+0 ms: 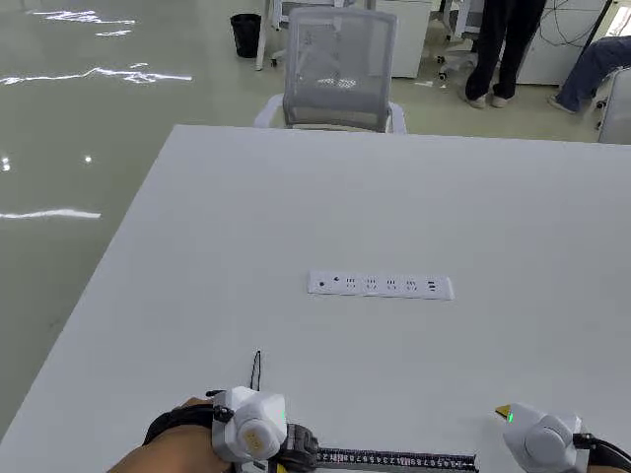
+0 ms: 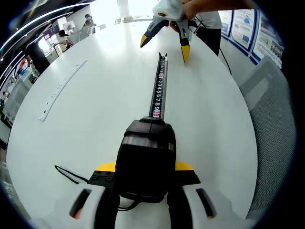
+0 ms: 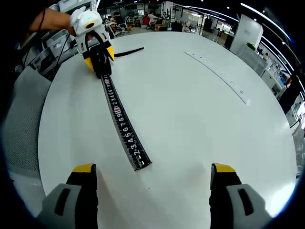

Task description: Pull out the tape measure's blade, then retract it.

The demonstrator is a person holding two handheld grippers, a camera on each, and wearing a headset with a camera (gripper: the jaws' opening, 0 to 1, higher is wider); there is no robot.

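Head view: tape measure case (image 1: 299,449) lies at the near edge of the white table (image 1: 394,197), its blade (image 1: 394,459) run out flat toward the right gripper (image 1: 515,424). Left gripper view: left gripper (image 2: 145,167) is clamped on the case. Right gripper view: jaws stand wide apart and empty, with the blade's end just ahead of them, untouched.

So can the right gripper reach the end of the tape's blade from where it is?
Probably yes. The right gripper has its fingers open, and the blade ends on the table just ahead of them, with nothing in between.
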